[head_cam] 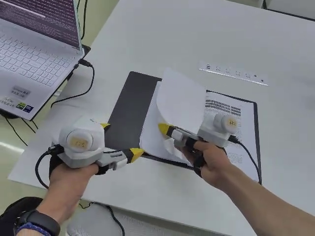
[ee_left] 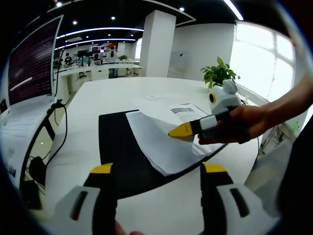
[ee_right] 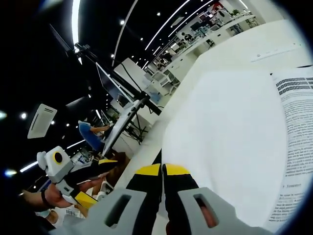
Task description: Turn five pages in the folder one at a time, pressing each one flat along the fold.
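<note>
Folder (head_cam: pixel 129 105) lies open near the front of the white surface (head_cam: pixel 197 34), its black inside cover bare on the left. At far left a laptop (head_cam: pixel 34 54) stands open, with a cable (head_cam: pixel 83 91) running from its side. The left gripper (head_cam: pixel 120 140) hovers at the folder's near left corner, jaws spread wide and holding nothing. In the middle a white page (head_cam: pixel 179 105) curls up off the stack beside the fold. The right gripper (head_cam: pixel 165 129) has its jaws pinched together on that page's lower edge. Further right a printed sheet (head_cam: pixel 236 123) lies flat in the folder, and a socket strip (head_cam: pixel 234 73) sits in the surface beyond it.
</note>
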Available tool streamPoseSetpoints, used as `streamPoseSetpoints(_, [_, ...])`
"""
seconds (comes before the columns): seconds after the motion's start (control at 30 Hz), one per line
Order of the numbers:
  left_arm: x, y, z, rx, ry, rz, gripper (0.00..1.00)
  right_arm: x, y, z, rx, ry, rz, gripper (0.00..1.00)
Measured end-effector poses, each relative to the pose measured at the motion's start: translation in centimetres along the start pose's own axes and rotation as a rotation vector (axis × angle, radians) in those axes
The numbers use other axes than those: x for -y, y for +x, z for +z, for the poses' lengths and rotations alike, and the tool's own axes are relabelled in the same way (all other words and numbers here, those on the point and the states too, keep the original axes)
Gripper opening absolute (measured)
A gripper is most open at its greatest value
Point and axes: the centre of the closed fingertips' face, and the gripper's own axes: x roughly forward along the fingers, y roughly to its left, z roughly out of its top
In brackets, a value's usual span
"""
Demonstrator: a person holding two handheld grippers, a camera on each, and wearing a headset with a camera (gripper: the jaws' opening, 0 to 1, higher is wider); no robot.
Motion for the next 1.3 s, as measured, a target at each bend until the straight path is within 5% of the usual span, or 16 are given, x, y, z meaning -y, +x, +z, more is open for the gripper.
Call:
streamPoseSetpoints(0.77, [0.3, 1.4, -1.1, -0.013, -0.035, -0.034, 0.70, 2.9, 2.9, -3.2, -0.112, 0.045, -0.046, 0.04])
streamPoseSetpoints(1.0, [0.0, 1.3, -0.9, 0.002, -0.059, -0.027, 0.69, 2.6, 3.4, -4.3, -0.142, 0.056, -0.055, 0.17])
streamPoseSetpoints(1.3, [-0.2, 1.4, -1.0, -0.003, -0.058, -0.027, 0.69, 1.6, 3.4, -3.9, -0.100, 0.082, -0.018, 0.31])
